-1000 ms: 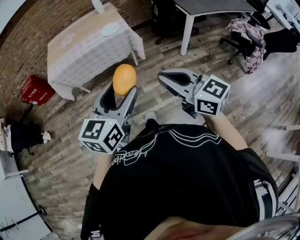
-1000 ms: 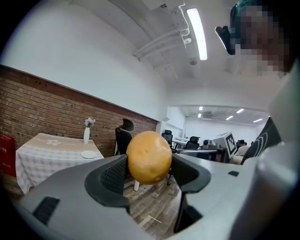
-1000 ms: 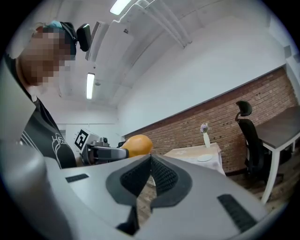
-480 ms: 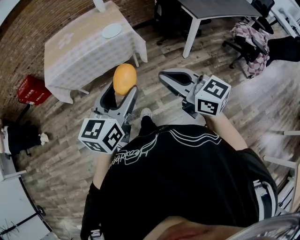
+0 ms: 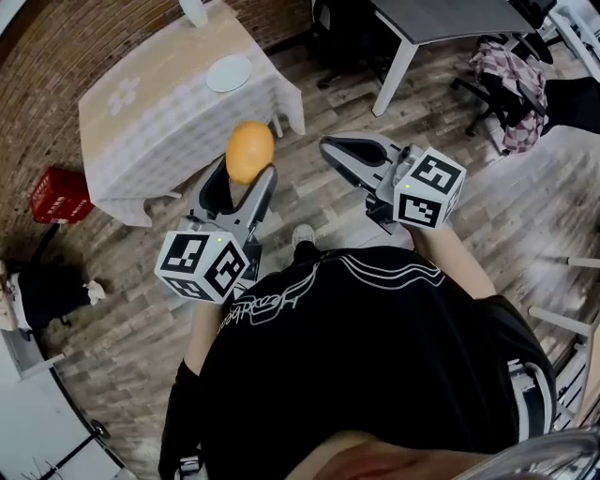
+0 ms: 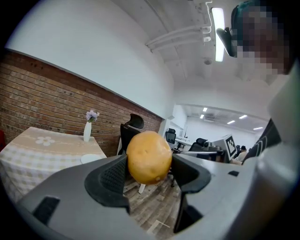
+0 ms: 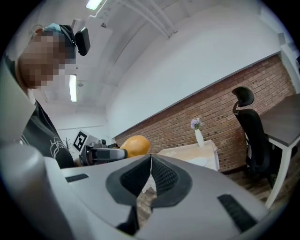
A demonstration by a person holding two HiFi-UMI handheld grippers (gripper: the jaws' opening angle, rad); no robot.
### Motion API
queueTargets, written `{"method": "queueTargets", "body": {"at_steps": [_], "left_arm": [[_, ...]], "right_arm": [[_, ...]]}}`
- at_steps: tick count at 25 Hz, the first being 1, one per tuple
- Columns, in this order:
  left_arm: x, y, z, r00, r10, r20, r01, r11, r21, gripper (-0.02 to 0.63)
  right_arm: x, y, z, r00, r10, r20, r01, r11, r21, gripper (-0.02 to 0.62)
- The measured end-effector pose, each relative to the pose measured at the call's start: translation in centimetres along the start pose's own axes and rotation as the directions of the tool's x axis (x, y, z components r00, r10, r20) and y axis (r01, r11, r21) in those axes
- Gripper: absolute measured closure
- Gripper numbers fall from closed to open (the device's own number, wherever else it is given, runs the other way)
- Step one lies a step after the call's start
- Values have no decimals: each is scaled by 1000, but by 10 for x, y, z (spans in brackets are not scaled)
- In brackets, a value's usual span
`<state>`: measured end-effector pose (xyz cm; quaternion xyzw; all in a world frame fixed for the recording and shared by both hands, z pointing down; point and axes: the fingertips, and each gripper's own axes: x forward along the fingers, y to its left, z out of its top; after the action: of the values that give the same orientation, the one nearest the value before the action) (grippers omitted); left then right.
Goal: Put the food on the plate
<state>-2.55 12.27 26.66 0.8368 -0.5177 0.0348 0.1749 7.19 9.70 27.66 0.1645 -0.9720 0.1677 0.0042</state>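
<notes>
My left gripper [image 5: 246, 167] is shut on a yellow-orange potato [image 5: 249, 151], held in the air above the wooden floor; in the left gripper view the potato [image 6: 149, 157] sits squeezed between the two dark pads. My right gripper [image 5: 347, 150] is shut with nothing in it, its pads touching [image 7: 150, 174], beside the left one. A white plate [image 5: 230, 72] lies on the cloth-covered table [image 5: 159, 112] ahead; the plate [image 6: 92, 159] also shows past the left jaw. The potato [image 7: 135, 145] shows from the right gripper view too.
A white vase [image 5: 194, 11] with flowers stands at the table's far edge. A grey desk [image 5: 441, 19] and black office chairs [image 5: 337, 37] stand behind right. A red box [image 5: 58, 195] sits on the floor left. A chair with clothes [image 5: 511, 66] is at the right.
The table and plate have shifted slightly closer and rightward in the head view as the person steps forward. Both grippers keep their hold and posture.
</notes>
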Motion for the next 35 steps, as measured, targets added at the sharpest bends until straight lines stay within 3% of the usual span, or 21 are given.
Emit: {"method": "queueTargets", "body": {"at_steps": [9, 15, 28, 35], "left_arm": [[59, 101, 36, 999, -29, -32, 28, 999, -16, 315], [79, 147, 47, 999, -34, -32, 33, 999, -19, 316], [90, 183, 50, 999, -14, -34, 14, 1000, -11, 314], [116, 198, 57, 999, 7, -33, -7, 1000, -19, 314]], "right_arm": [[92, -69, 27, 999, -41, 3, 41, 998, 37, 598], [130, -95, 33, 998, -60, 6, 59, 997, 45, 598], [157, -110, 33, 998, -57, 28, 55, 997, 60, 598], [171, -141, 36, 999, -34, 18, 33, 996, 82, 598]]}}
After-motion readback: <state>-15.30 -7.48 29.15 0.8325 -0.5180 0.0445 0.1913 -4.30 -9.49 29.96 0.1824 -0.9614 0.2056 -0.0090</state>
